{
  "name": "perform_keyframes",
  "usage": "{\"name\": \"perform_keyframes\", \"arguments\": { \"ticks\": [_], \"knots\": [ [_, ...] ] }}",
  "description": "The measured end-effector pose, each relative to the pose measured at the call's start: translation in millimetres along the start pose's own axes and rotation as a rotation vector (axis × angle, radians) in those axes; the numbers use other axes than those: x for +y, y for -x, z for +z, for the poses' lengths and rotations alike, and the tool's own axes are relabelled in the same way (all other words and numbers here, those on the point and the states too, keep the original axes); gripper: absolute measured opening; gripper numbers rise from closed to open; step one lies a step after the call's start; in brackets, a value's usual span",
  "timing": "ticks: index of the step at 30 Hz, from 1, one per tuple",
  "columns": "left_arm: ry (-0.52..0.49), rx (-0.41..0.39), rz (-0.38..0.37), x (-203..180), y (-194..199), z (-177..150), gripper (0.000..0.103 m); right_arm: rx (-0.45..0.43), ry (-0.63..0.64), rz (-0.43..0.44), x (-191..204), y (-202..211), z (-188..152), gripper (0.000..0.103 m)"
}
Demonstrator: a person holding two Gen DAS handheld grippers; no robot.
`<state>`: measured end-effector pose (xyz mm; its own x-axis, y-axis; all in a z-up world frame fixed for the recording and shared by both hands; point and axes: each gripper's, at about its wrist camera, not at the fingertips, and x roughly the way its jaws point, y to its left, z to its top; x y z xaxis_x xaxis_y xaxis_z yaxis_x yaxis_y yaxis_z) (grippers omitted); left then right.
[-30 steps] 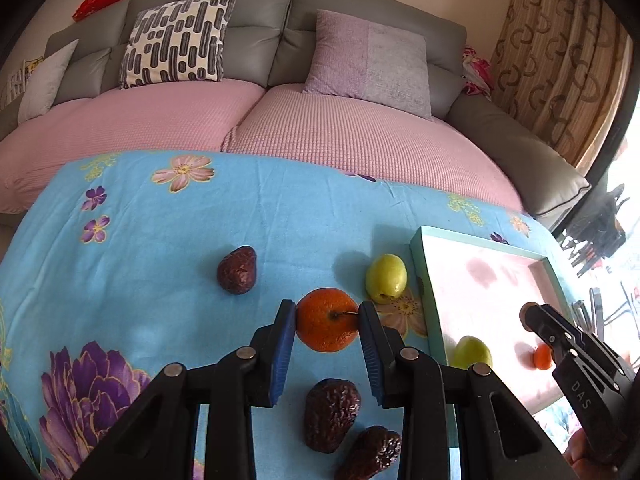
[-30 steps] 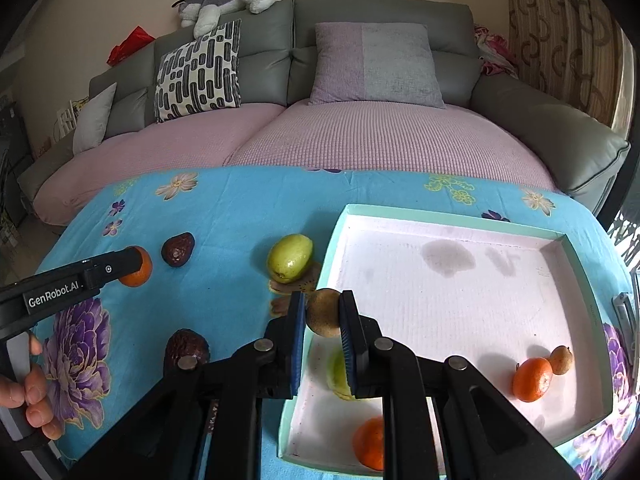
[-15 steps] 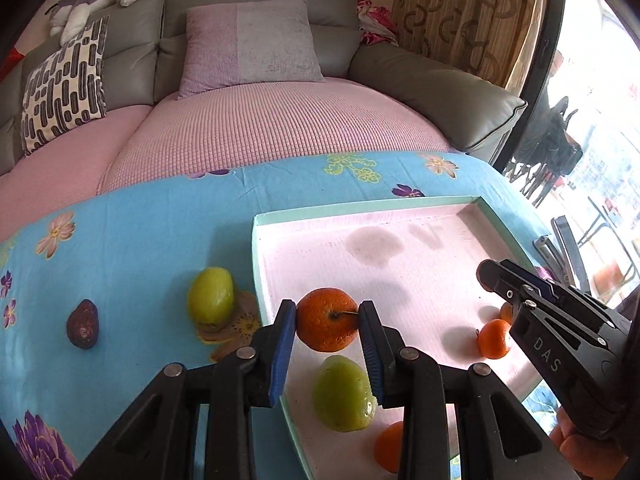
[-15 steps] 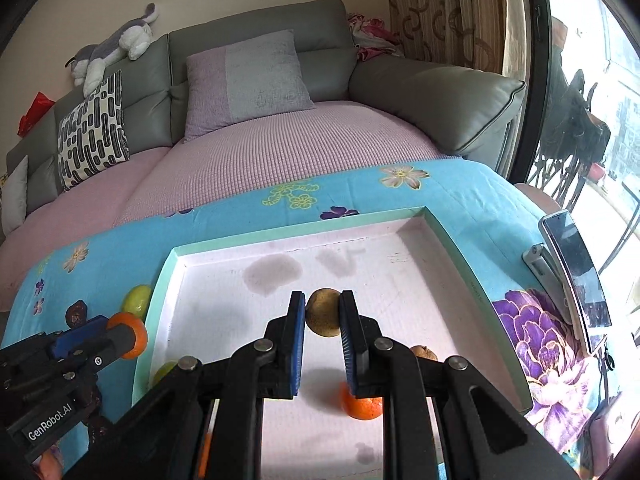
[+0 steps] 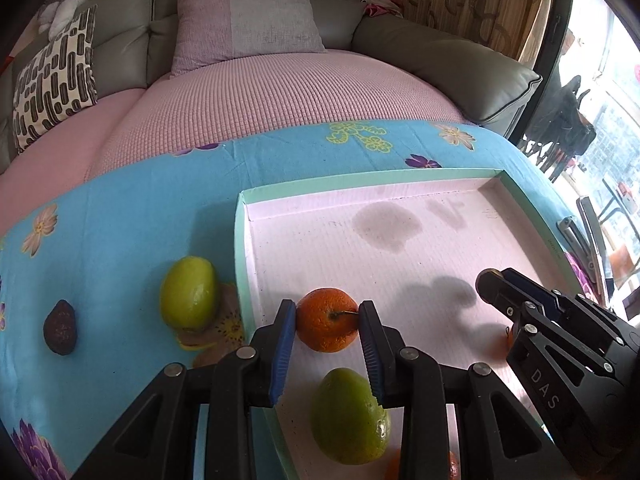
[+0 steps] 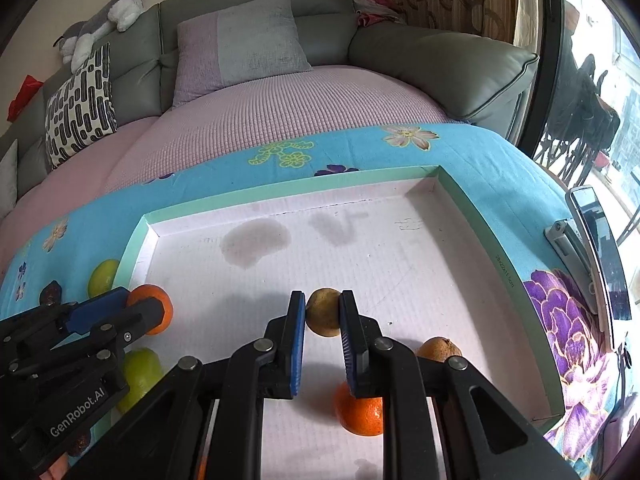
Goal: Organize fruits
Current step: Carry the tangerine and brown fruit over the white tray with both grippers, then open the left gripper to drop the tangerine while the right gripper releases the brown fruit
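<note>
My left gripper (image 5: 327,320) is shut on an orange (image 5: 326,319) and holds it over the left part of the mint-rimmed tray (image 5: 360,185). A green fruit (image 5: 349,416) lies in the tray just below it. My right gripper (image 6: 322,314) is shut on a small brown fruit (image 6: 322,311) over the tray's middle (image 6: 280,194). An orange (image 6: 360,410) and another brown fruit (image 6: 438,349) lie in the tray beneath it. A green fruit (image 5: 189,292) and a dark wrinkled fruit (image 5: 60,332) lie on the blue cloth left of the tray.
The flowered blue cloth (image 5: 132,208) covers the table; a grey sofa with pink cover (image 5: 280,88) stands behind it. A phone (image 6: 598,240) and a metal object (image 6: 566,240) lie right of the tray. The right gripper shows in the left wrist view (image 5: 492,284).
Both grippers have moved right from the cloth to over the tray, each still holding its fruit, and have come lower and closer to the tray floor.
</note>
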<state>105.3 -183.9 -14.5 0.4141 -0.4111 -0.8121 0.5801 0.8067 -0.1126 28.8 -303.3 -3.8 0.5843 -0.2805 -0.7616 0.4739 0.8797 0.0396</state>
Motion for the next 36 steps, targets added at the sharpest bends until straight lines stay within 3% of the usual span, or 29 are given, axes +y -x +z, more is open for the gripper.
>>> {"name": "perform_keyframes", "arguments": {
  "ticks": [21, 32, 35, 36],
  "knots": [
    [0.016, 0.013, -0.008, 1.6, 2.6, -1.5, 0.035, 0.028, 0.006, -0.003, 2.9, -6.1, -5.5, 0.019],
    [0.023, -0.040, -0.021, 5.1, 34.1, -3.5, 0.036, 0.045, 0.018, -0.028, 4.0, -3.9, -5.1, 0.019],
    [0.033, -0.061, -0.016, 10.9, 45.1, -4.6, 0.036, 0.051, 0.022, -0.031, 4.8, -2.1, -5.1, 0.025],
    [0.038, -0.064, -0.011, 13.8, 47.7, -5.4, 0.036, 0.053, 0.023, -0.031, 5.2, -1.3, -5.0, 0.032]
  ]
}}
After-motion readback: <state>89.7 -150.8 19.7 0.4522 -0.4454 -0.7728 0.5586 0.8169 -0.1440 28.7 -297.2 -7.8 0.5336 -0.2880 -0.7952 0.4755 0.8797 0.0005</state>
